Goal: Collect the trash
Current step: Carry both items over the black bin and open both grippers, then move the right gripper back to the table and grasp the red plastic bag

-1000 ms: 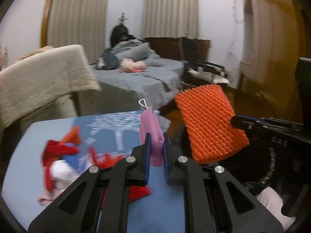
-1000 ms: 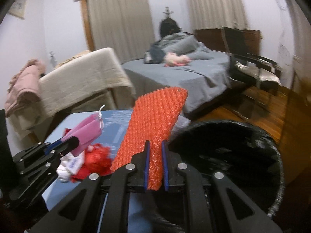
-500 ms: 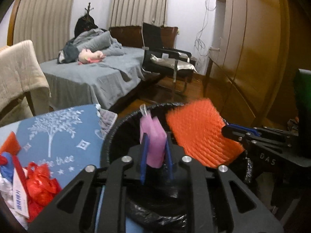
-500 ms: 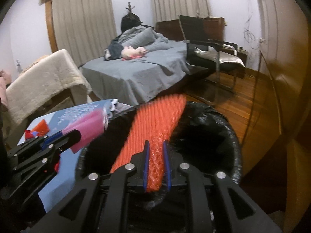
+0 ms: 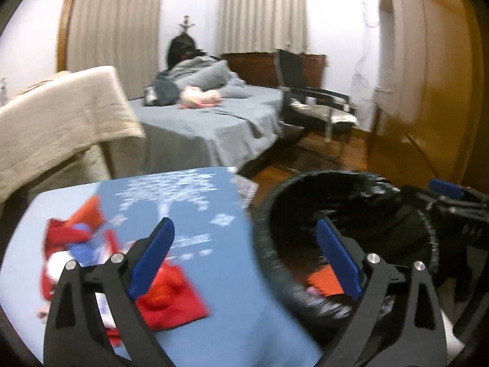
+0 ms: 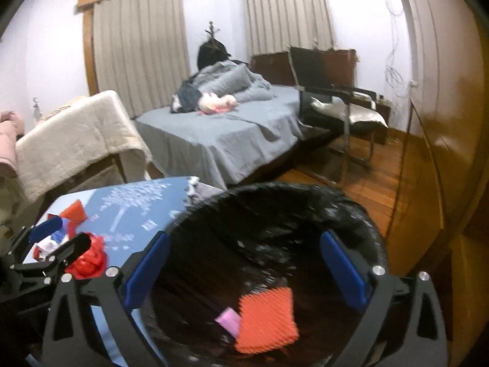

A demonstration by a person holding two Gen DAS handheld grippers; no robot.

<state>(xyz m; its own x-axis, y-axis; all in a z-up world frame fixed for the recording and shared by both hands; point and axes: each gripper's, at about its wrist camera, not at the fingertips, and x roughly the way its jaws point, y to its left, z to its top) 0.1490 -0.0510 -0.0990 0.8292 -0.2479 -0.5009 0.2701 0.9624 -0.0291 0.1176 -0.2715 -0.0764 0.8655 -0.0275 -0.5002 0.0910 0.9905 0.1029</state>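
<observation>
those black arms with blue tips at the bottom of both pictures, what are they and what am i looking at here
They are two hand-held grippers, one in each of a person's hands, each with a fisheye camera looking forward along its two fingers.

One picture is from the left gripper, the other from the right gripper. Both stand wide open and hold nothing.

The left view faces the blue tablecloth with a white tree print, where a pile of red, white and blue wrappers lies. The right view looks down into the round bin with a black liner, standing beside the table. Inside lie an orange bumpy mesh sheet and a small pink packet. Behind is a bedroom with a grey bed.
</observation>
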